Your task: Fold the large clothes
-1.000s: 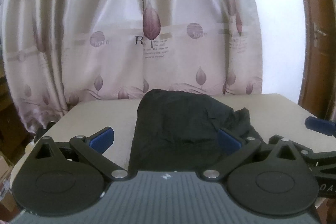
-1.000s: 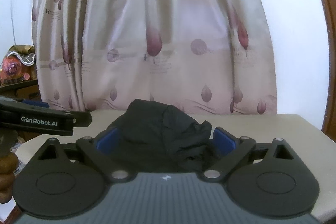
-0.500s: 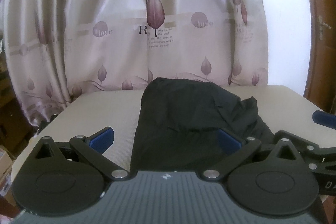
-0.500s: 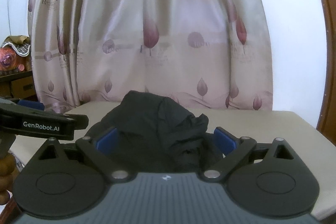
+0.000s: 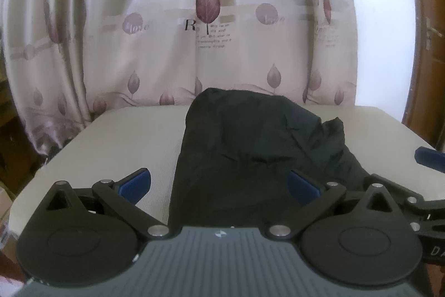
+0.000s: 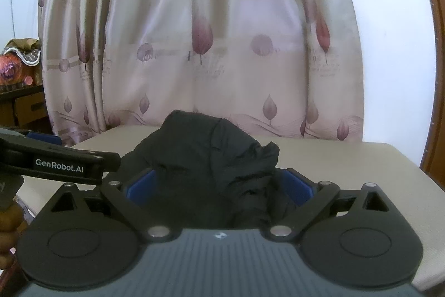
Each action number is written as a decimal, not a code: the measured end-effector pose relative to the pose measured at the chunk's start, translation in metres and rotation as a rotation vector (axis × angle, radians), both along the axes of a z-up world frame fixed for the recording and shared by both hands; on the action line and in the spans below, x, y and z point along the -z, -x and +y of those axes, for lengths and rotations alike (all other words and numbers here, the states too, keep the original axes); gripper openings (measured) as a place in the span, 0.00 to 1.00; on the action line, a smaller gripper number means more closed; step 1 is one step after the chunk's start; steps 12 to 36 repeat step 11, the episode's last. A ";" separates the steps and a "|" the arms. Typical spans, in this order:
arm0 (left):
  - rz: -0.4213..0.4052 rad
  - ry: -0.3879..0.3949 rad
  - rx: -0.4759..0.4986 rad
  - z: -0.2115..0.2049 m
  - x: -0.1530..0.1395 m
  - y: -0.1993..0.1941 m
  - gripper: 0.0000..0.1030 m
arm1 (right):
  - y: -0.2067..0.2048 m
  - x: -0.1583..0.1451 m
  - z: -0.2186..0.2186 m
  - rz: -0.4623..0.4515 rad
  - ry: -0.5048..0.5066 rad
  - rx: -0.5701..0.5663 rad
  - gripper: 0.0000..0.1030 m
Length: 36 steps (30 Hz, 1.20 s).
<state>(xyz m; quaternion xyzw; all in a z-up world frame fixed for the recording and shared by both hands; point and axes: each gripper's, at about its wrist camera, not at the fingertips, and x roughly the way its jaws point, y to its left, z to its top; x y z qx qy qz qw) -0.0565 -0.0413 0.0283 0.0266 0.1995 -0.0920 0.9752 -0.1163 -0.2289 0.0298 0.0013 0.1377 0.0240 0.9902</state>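
Note:
A black garment [image 5: 250, 146] lies bunched and folded on the beige table [image 5: 125, 141], reaching from the near edge toward the curtain. My left gripper [image 5: 219, 185] is open, its blue pads wide apart over the garment's near left part, holding nothing. The garment [image 6: 211, 157] shows in the right wrist view as a rumpled heap with a crumpled flap on its right side. My right gripper [image 6: 219, 185] is open too, its pads either side of the heap's near end. The left gripper's black body [image 6: 58, 160] crosses the left of that view.
A pale curtain [image 5: 208, 27] with purple leaf prints hangs just behind the table's far edge. A brown door frame [image 5: 428, 32] stands at the right. Dark wooden furniture with an orange object [image 6: 16, 71] sits at far left. The table top [image 6: 347, 160] is bare on both sides of the garment.
Both views have tilted slightly downward, so the garment and table sit a little higher in frame than a second ago. Both grippers stay open; the garment has not moved.

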 end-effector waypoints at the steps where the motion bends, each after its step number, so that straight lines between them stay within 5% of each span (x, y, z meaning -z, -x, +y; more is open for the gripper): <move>1: -0.001 0.002 -0.008 0.000 0.001 -0.001 1.00 | 0.000 0.001 0.000 0.002 0.000 0.000 0.96; 36: -0.011 -0.006 -0.055 0.003 0.007 -0.002 1.00 | -0.001 0.002 -0.001 0.006 0.005 0.009 0.96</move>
